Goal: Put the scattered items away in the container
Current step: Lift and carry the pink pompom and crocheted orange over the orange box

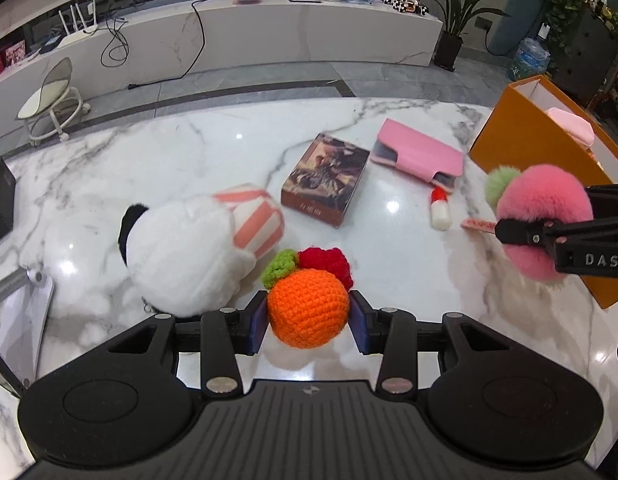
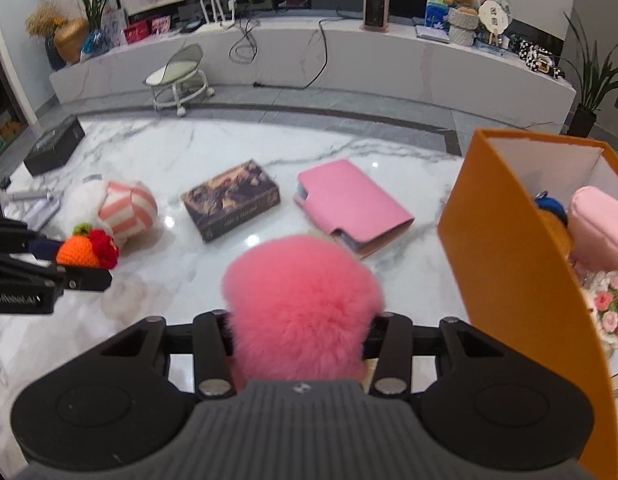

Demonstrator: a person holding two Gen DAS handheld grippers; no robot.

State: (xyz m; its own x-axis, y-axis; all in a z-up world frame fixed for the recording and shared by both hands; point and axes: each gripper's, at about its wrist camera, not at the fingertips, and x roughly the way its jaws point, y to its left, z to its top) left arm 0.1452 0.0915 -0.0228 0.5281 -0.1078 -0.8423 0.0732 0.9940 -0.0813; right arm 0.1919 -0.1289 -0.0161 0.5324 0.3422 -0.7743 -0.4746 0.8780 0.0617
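My left gripper is shut on an orange crochet fruit with a green leaf and red knot, held just above the marble table; it also shows in the right wrist view. My right gripper is shut on a fluffy pink pompom, seen in the left wrist view beside the orange container. The container stands at the right and holds a pink pouch and other items. A white plush with a striped pink part, a dark book, a pink wallet and a red-and-white capsule lie on the table.
A black box sits at the table's far left edge, with papers near the left edge. Beyond the table are a white stool, a long marble bench with cables and a heater, and potted plants.
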